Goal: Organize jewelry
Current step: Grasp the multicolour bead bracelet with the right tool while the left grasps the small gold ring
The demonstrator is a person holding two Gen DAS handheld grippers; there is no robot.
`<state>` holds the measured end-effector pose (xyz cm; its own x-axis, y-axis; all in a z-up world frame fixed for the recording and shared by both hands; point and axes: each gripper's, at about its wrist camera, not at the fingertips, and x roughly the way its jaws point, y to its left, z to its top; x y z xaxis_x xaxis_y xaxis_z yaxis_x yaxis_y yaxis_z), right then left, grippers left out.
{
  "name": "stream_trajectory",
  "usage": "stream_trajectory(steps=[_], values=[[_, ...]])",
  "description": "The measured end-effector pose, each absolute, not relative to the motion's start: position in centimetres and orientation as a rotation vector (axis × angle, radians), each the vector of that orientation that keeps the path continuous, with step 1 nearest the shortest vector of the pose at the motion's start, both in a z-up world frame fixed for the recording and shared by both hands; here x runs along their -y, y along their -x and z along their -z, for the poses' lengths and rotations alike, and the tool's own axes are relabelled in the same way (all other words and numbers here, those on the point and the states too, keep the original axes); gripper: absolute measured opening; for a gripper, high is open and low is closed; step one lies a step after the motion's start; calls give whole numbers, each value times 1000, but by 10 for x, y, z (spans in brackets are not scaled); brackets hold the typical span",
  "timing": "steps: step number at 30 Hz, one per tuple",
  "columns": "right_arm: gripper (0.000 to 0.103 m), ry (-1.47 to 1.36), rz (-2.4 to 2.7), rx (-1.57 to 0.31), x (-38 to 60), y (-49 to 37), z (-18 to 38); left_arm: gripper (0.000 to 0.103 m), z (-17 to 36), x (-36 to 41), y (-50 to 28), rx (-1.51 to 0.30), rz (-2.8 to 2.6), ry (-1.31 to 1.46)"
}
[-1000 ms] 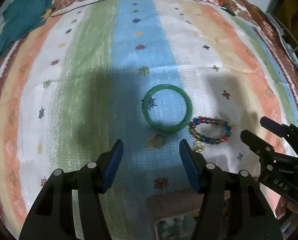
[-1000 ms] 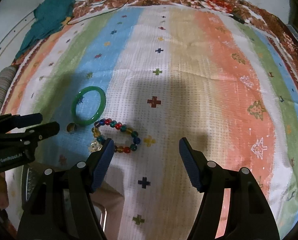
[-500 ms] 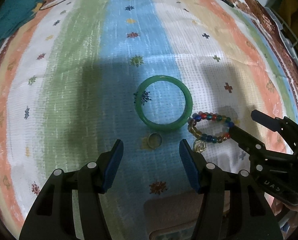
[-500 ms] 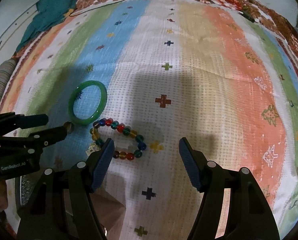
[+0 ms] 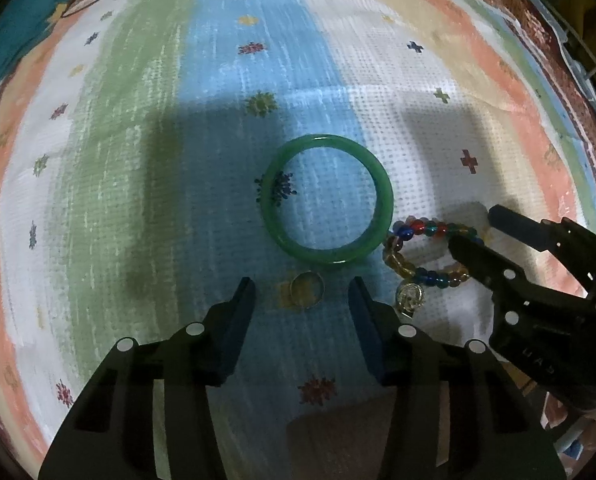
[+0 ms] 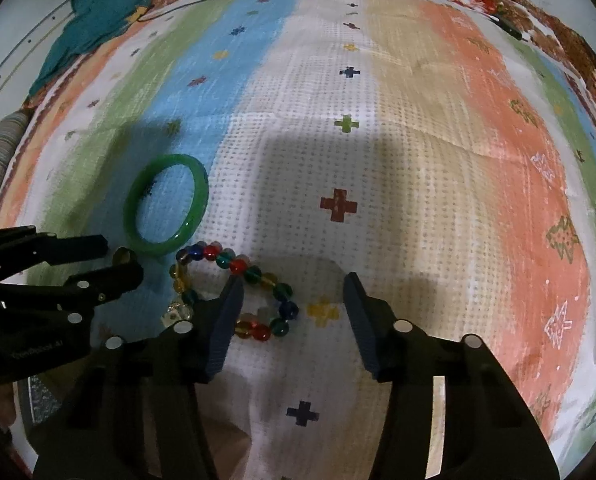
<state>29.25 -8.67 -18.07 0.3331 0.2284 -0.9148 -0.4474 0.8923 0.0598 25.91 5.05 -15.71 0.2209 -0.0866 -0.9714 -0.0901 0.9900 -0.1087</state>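
Observation:
On the striped cloth (image 5: 138, 160) lie a green bangle (image 5: 329, 257), a small metal ring (image 5: 306, 303) and a bracelet of coloured beads (image 5: 417, 226) with a clear charm (image 5: 409, 296). My left gripper (image 5: 301, 286) points down over the ring, which sits between its fingertips; the jaws are closing, their pads clear of it. My right gripper (image 6: 294, 280) hangs over the beaded bracelet (image 6: 238, 266). Its jaws are closing too, with one side of the bead loop between them, untouched. The bangle (image 6: 166, 246) lies just beyond.
A teal cloth (image 6: 98, 20) and a thin cable lie at the far left edge. A beige box (image 5: 357, 432) stands under the left gripper near the front. A wire rack (image 5: 577, 52) runs along the right side.
Both grippers have come down closer to the jewelry and their jaws have narrowed. The ring now lies between the left fingertips, and the right gripper's left finger has moved over the bead loop.

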Motion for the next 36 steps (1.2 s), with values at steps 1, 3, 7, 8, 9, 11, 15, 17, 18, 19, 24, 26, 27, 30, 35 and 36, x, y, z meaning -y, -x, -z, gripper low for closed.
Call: stream_trajectory(steps=[1,3,7,8,9,11,15,17,18,19,24,26,27,30,35,36], values=[[47,222,-442,-1150,86,-292,181,47,158,-49,-262,-1347,-5,148],[43,237,-432,-1146,86,-292,183,42,158,-46,-266,-1345,-15,133],[33,252,-413,-1140,87,-292,183,30,158,-44,-268,-1343,-31,98],[27,252,-411,-1138,88,-292,183,27,158,-44,-267,-1343,-32,95],[24,245,-412,-1139,90,-292,183,20,158,-45,-267,-1342,-35,91],[16,242,-409,-1136,92,-292,184,18,158,-46,-265,-1341,-34,90],[13,220,-402,-1126,95,-292,184,18,157,-48,-263,-1337,-29,83],[13,230,-403,-1120,94,-292,183,18,155,-49,-262,-1335,-30,86],[11,226,-403,-1118,95,-291,182,18,154,-49,-262,-1340,-34,87],[11,226,-404,-1117,95,-291,181,18,152,-50,-261,-1338,-35,85],[10,230,-400,-1088,96,-286,170,18,137,-48,-253,-1309,-41,80],[10,230,-401,-1073,96,-283,164,18,133,-45,-249,-1297,-37,75],[10,228,-406,-1064,95,-282,160,18,130,-44,-248,-1292,-37,73],[10,217,-412,-1037,96,-276,149,18,122,-42,-242,-1268,-43,62],[10,202,-421,-1015,98,-268,139,18,114,-39,-233,-1230,-46,57],[10,201,-423,-1012,99,-267,137,18,112,-39,-233,-1225,-46,55]])
